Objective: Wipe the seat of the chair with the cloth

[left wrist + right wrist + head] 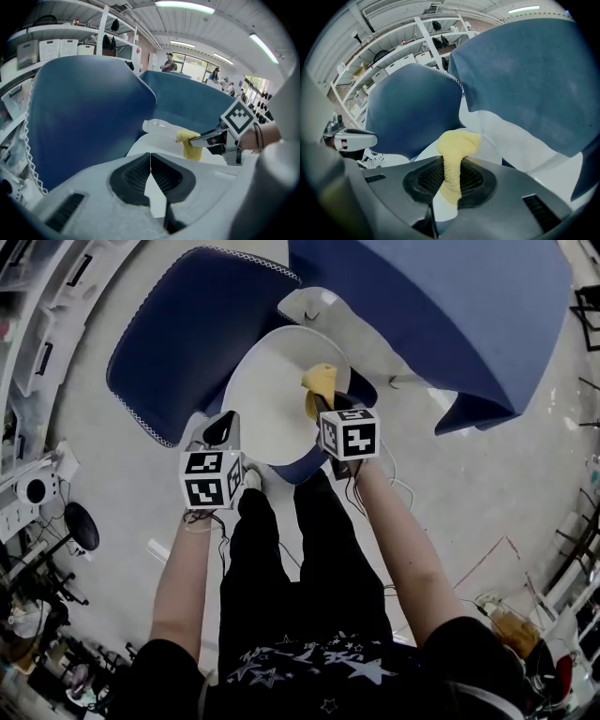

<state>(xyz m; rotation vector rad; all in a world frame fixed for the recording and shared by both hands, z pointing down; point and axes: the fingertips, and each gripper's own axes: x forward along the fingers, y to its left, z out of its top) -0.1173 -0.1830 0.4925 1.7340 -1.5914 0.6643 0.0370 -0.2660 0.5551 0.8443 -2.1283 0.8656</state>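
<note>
The chair's round white seat (272, 395) lies just ahead of me, between two blue padded shapes. My right gripper (325, 409) is shut on a yellow cloth (321, 383), which hangs bunched over the seat's right rim. In the right gripper view the cloth (454, 154) runs up from between the closed jaws (450, 183). My left gripper (221, 430) hovers at the seat's near-left rim, shut with nothing in it; its jaws (150, 171) meet over the white seat (147, 145). The left gripper view also catches the right gripper (206, 139) and the cloth (190, 144).
A blue padded backrest (183, 329) stands left of the seat and a bigger blue cushion (441, 306) to the back right. A white plastic part (314, 304) sits behind the seat. My legs (300, 549) are close below. Shelving (33, 343) and cables line the left.
</note>
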